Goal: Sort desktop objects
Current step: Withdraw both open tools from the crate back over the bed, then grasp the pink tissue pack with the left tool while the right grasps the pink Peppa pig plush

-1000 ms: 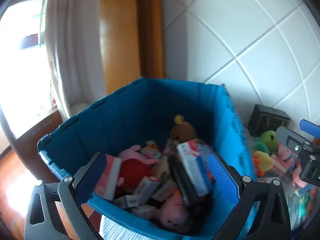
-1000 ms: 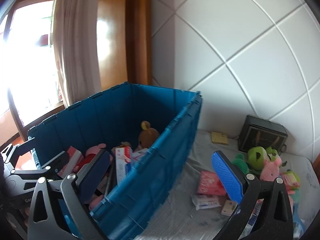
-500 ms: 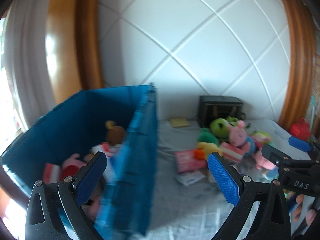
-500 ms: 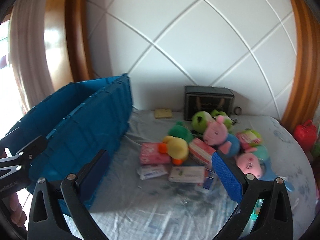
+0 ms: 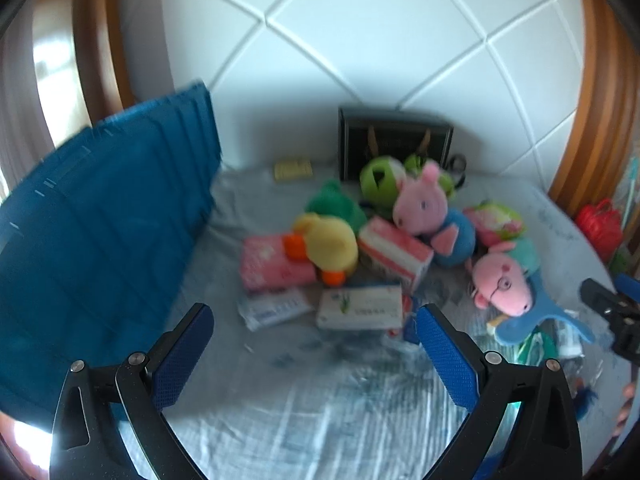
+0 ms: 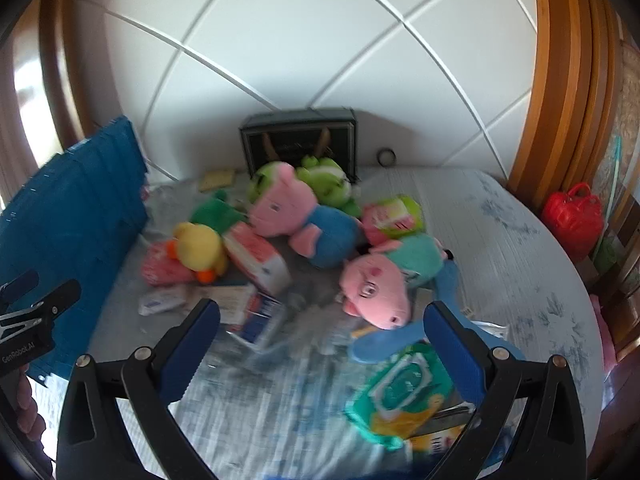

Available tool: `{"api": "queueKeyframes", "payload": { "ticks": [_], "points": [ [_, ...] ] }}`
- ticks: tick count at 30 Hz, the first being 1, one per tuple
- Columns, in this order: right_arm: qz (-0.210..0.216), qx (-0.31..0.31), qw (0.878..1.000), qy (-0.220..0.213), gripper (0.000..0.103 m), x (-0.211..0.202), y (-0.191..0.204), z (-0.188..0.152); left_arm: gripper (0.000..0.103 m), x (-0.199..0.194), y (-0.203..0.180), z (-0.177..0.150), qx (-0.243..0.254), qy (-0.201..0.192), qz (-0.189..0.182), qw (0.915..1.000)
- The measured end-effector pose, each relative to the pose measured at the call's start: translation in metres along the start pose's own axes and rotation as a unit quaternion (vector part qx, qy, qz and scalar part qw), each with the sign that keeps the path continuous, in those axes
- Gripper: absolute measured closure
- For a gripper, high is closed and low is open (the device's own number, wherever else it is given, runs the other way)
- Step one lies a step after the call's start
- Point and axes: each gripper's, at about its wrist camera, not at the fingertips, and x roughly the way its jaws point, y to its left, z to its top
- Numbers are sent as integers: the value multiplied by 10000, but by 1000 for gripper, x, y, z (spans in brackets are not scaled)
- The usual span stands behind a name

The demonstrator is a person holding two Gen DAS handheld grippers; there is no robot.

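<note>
In the left wrist view, a heap of toys and boxes is waiting on the table [image 5: 320, 408], so much sorting is left; the blue bin [image 5: 100, 248] is standing at the left edge. The left gripper [image 5: 314, 350] is hanging wide and empty, a white box [image 5: 360, 306] just beyond its jaws.

In the right wrist view, the right gripper [image 6: 322, 340] is gaping too, holding nothing; a pink pig toy [image 6: 376, 290] is lying between and beyond its jaws, blurred, probably untouched.
</note>
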Motion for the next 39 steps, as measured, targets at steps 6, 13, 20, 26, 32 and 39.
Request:
{"api": "queueKeyframes", "payload": {
  "ticks": [6, 13, 20, 26, 32, 39],
  "points": [
    [-24, 161, 9979, 626, 0, 57, -57, -9, 1, 61, -37, -17, 111, 797, 211, 9965],
    [-21, 194, 9933, 1140, 0, 104, -88, -19, 1, 128, -50, -7, -171, 1563, 55, 9875],
    [-3, 88, 9905, 1369, 0, 141, -88, 1, 1, 163, -70, 28, -237, 1734, -40, 9846],
    [109, 6, 9883, 1519, 0, 173, -84, 12, 1, 189, -103, 52, -82, 1739, -182, 9846],
    [182, 69, 9866, 1621, 0, 197, -88, 15, 1, 215, -116, 52, -29, 1818, -165, 9832],
    [329, 115, 9835, 1772, 0, 224, -84, 8, 30, 236, -121, 43, -26, 1894, -201, 9817]
  ]
}}
